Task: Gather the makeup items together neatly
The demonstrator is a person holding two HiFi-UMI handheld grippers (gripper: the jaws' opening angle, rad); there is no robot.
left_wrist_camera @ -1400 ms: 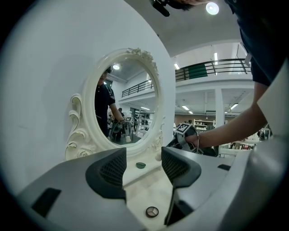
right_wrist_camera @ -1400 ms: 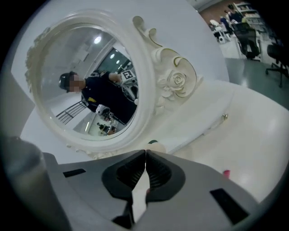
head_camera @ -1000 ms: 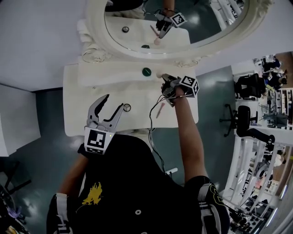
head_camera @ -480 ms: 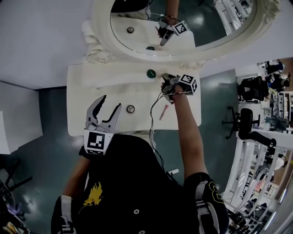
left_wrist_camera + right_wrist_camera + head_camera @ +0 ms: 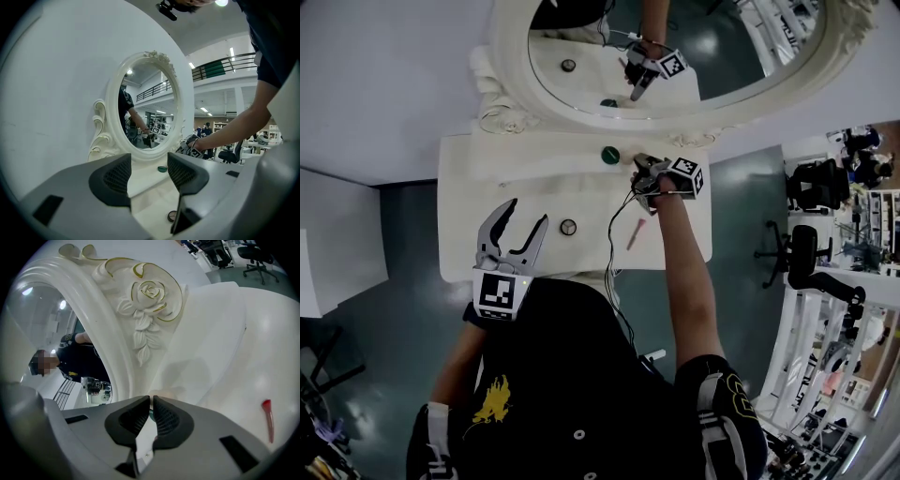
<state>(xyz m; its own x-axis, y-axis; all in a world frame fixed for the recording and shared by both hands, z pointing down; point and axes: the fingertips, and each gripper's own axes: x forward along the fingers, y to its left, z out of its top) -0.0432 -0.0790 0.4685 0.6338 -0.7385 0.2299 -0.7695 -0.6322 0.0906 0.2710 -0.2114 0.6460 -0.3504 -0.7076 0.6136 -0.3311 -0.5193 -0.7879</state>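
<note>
On the white vanity table (image 5: 469, 253) lie a round compact (image 5: 568, 226) and a pink lip pencil (image 5: 632, 235). A green round jar (image 5: 610, 155) stands on the raised shelf under the mirror. My right gripper (image 5: 638, 162) is just right of the jar, low over the shelf. Its jaws stand together, and I see nothing held between them. In the right gripper view a small beige lump (image 5: 165, 392) lies just past that gripper's tips (image 5: 151, 401). The pencil (image 5: 268, 420) is off to the right. My left gripper (image 5: 528, 211) hovers open and empty, left of the compact (image 5: 172, 215).
An oval mirror (image 5: 675, 47) in an ornate white frame (image 5: 145, 301) stands behind the shelf and reflects the right gripper. The table's front edge runs just ahead of my body. A cable (image 5: 614, 244) hangs from the right gripper across the table. Office chairs stand far right.
My right gripper has sunk a little toward the shelf beside the green jar. The left gripper has stayed where it was, still open.
</note>
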